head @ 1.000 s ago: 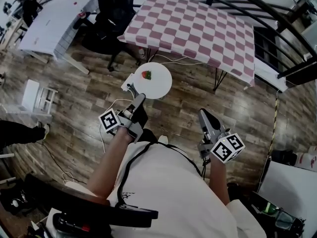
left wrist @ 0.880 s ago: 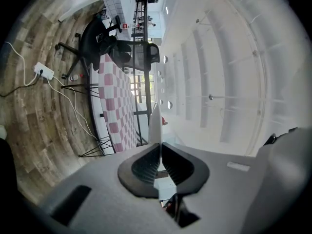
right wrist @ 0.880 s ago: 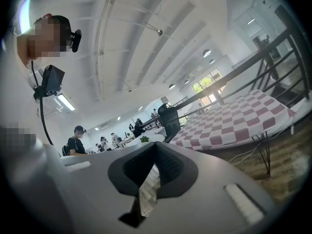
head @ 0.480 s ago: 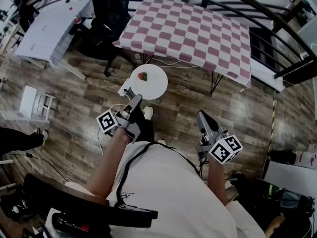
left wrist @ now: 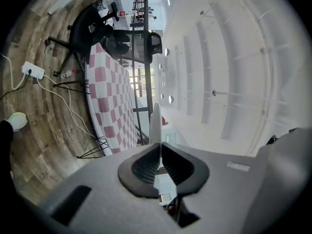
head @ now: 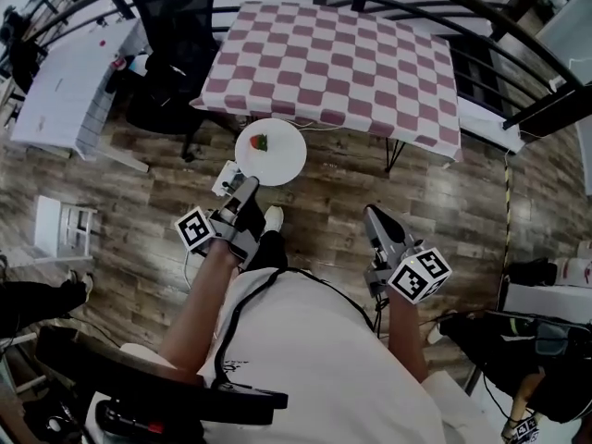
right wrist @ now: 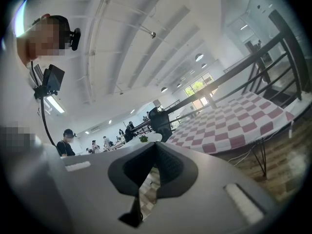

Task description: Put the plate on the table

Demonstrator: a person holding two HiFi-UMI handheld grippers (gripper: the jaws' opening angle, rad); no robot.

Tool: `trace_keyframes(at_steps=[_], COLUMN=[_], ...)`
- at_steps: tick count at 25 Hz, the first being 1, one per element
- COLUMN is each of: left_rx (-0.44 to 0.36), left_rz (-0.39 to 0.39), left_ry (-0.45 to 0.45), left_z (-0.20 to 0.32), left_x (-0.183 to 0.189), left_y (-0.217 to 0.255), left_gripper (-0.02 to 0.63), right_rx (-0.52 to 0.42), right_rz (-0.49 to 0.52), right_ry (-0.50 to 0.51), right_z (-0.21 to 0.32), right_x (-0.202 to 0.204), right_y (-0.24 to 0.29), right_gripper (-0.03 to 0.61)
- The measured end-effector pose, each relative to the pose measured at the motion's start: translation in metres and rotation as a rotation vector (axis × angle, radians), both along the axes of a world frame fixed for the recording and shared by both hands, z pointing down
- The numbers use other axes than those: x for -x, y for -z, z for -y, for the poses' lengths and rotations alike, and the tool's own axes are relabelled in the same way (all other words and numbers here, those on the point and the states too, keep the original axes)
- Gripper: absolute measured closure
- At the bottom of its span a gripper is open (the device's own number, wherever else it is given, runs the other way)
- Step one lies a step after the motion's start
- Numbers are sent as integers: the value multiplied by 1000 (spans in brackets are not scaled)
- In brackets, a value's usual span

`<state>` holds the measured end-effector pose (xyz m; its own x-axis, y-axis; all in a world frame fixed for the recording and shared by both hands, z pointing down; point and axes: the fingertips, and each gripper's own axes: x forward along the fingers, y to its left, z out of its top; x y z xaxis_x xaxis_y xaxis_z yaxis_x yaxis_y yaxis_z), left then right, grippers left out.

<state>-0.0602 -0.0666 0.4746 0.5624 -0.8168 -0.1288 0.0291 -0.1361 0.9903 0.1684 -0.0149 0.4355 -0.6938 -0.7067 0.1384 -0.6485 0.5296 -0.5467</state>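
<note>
The plate (head: 270, 152) is gripped by the left gripper's (head: 242, 189) jaws — near the counter (head: 333, 58); the right gripper's (head: 373, 218) are closed, empty.

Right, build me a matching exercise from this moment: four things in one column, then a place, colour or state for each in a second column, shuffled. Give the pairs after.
Column one
1. plate
2. strawberry
3. checked table
4. right gripper

Column two
A. jaws together, nothing between them
B. lying on the plate
C. pink and white squares
D. white, gripped at its rim by the left gripper

Pairs: 1-D, 2-B, 3-C, 4-A
</note>
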Motion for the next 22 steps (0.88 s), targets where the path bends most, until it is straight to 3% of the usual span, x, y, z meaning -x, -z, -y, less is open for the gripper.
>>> trace_keyframes(at_steps=[12,22], left_rx=[-16,-19], left_rz=[-11,-20], left_ry=[-120,-165], left_z=[122,204], left_x=[16,50], left_y=[13,11], left_gripper=[591,591], right_rx=[-8,-15], right_rz=[-7,-9], right_ry=[-107,-142], right_z=[95,172], right_x=[34,77], right_y=[16,18], right_gripper=[571,571])
